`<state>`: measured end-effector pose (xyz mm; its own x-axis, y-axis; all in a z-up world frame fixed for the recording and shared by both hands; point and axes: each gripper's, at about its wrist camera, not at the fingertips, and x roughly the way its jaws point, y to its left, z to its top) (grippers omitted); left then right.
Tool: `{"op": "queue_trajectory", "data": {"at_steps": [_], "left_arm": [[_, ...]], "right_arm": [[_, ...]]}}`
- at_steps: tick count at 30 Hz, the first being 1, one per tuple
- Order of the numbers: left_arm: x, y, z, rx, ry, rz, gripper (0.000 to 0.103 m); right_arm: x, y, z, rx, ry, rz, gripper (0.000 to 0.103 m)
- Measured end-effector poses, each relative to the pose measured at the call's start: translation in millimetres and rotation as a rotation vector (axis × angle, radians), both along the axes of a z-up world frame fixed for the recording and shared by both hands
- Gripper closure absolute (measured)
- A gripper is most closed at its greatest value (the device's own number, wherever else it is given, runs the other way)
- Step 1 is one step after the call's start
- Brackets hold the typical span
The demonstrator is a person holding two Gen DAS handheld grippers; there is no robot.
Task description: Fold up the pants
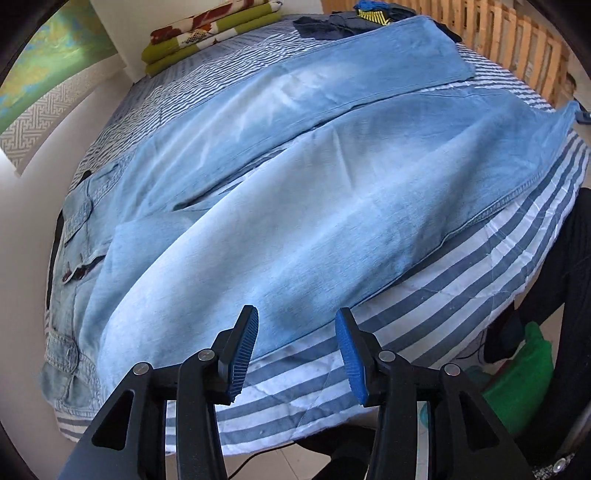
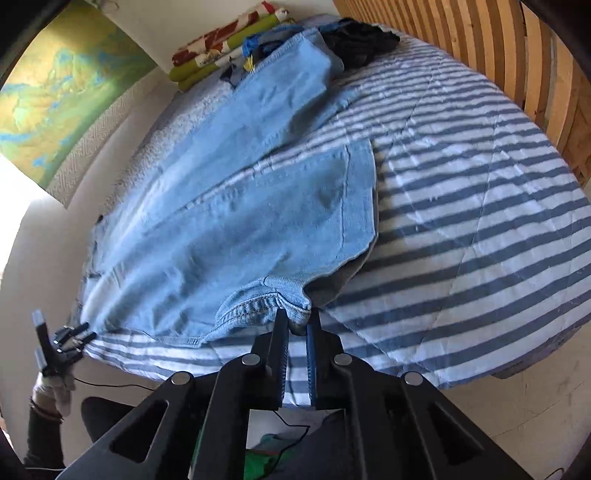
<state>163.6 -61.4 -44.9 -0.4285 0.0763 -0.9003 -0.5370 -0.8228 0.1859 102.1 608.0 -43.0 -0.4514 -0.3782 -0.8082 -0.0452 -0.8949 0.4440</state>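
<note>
1. I can read no words or labels anywhere; the small marks on the pants [image 1: 295, 192] are too blurry to tell.
2. The pants are light blue jeans. They lie spread out flat on the striped bed cover [image 2: 461, 206], with both legs reaching toward the far end of the bed.
3. The left gripper [image 1: 297, 345] points steeply down over the near edge of one pant leg. Its jaws stand apart with nothing pinched between them. The blue pads [image 1: 349, 354] hang just above the cloth and the stripes.
4. The right gripper [image 2: 298, 325] also points down. Its jaws are squeezed tight on the hem of the near pant leg, and the cloth bunches up right at the tips.
5. In the right view, a person's hand [image 2: 55, 384] holds the other gripper low at the left side of the bed.
6. A pile of dark clothes [image 2: 362, 40] sits at the far end, touching the far pant leg.
7. Folded green blankets [image 1: 207, 33] lie near the wall.
8. A green bag [image 1: 524, 384] sits on the floor; I think something is inside, but it is hard to see.
</note>
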Motion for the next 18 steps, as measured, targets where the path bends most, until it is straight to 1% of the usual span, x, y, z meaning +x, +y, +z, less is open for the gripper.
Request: {"op": "queue_trajectory", "data": {"at_steps": [1, 2, 3, 4, 5, 7, 9, 11, 12, 13, 14, 15, 16, 17, 18], "left_arm": [[0, 6, -3, -0.001, 0.001, -0.018, 0.058], [-1, 12, -6, -0.015, 0.013, -0.029, 0.069], [-2, 17, -9, -0.025, 0.011, -0.04, 0.077], [-3, 19, -11, -0.026, -0.004, -0.05, 0.089], [-4, 22, -11, -0.015, -0.021, -0.058, 0.094], [0, 24, -6, 0.017, -0.036, -0.07, 0.095], [6, 21, 2, 0.055, -0.058, -0.082, 0.095], [12, 16, 9, 0.099, -0.098, -0.085, 0.095], [15, 14, 11, 0.116, -0.118, -0.087, 0.095], [19, 8, 13, 0.128, -0.128, -0.085, 0.094], [20, 3, 14, 0.138, -0.133, -0.077, 0.094], [19, -6, 17, 0.155, -0.138, -0.06, 0.094], [17, -14, 21, 0.176, -0.137, -0.037, 0.094], [14, -24, 25, 0.199, -0.131, -0.009, 0.094], [8, -37, 30, 0.216, -0.116, 0.025, 0.094]], "right_arm": [[-1, 2, 14, -0.008, 0.031, -0.002, 0.095], [-2, 1, 29, -0.003, 0.06, 0.003, 0.096], [-2, 0, 42, 0.01, 0.087, 0.011, 0.096], [-3, -2, 54, 0.025, 0.107, 0.019, 0.096], [-3, -4, 64, 0.035, 0.124, 0.029, 0.096], [-2, -8, 80, 0.05, 0.149, 0.039, 0.096], [1, -5, 92, 0.043, 0.17, 0.04, 0.096], [9, -1, 96, 0.038, 0.177, 0.036, 0.096], [13, 1, 93, 0.052, 0.166, 0.039, 0.096], [17, 3, 85, 0.069, 0.14, 0.045, 0.096], [19, 4, 73, 0.079, 0.089, 0.064, 0.095], [20, 4, 59, 0.103, 0.024, 0.085, 0.091], [22, 4, 46, 0.151, -0.032, 0.091, 0.09], [23, 4, 39, 0.211, -0.055, 0.085, 0.089], [22, 2, 38, 0.263, -0.054, 0.081, 0.089]]}}
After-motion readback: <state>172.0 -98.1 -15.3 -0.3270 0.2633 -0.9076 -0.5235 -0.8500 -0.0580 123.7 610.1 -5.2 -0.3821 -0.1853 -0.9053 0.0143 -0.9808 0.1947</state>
